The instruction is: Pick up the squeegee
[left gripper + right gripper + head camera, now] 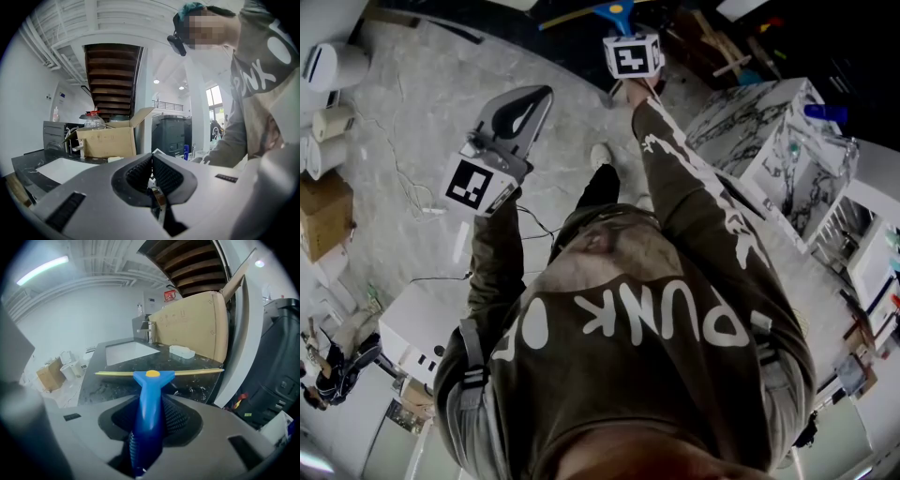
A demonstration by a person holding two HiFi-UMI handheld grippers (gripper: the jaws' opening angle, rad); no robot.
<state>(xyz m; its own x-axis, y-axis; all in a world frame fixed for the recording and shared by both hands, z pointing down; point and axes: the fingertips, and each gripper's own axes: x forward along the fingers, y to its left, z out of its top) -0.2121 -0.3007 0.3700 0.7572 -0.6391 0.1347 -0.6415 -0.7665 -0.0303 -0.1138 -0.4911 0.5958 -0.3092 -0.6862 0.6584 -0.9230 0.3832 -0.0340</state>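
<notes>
The squeegee (149, 399) has a blue handle and a thin yellow blade (197, 372) across its far end. My right gripper (149, 405) is shut on the handle, with the ribbed pads pressing both sides, and holds it above a dark marble counter (117, 380). In the head view the right gripper (621, 26) reaches away from the body at the top, with the blue squeegee (615, 11) showing past its marker cube. My left gripper (542, 94) is held out to the left, away from the squeegee. Its jaws (151, 155) are shut with nothing between them.
A white sink basin (129, 351) with a faucet (151, 331) is set into the counter. Behind it stands an open cardboard box (197, 324), with a small white block (182, 351) beside it. Marble-patterned white boxes (769, 141) stand to the right on the floor.
</notes>
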